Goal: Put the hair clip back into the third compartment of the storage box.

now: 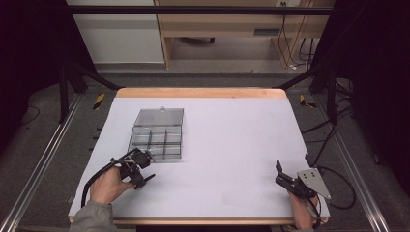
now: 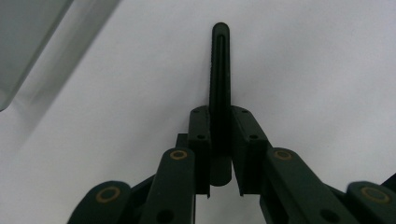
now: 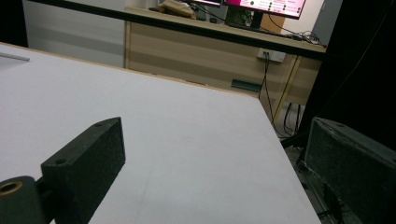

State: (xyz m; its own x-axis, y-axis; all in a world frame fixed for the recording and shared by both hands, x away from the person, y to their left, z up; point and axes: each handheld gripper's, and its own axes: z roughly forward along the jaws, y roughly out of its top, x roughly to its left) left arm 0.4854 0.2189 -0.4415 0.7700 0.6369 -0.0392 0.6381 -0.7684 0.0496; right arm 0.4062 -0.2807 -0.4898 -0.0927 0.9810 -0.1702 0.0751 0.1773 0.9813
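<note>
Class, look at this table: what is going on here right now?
A person holds a claw in each hand at a white table. The left claw is shut with nothing between its jaws, just beside a clear plastic compartment box whose lid stands open. The right claw rests open near the table's right edge, holding nothing.

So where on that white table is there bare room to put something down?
Most of it: the wide stretch between the clear compartment box and the right gripper, plus the far right half up to the table edge. It is crowded only at the near left, where the left gripper sits beside the box.
</note>
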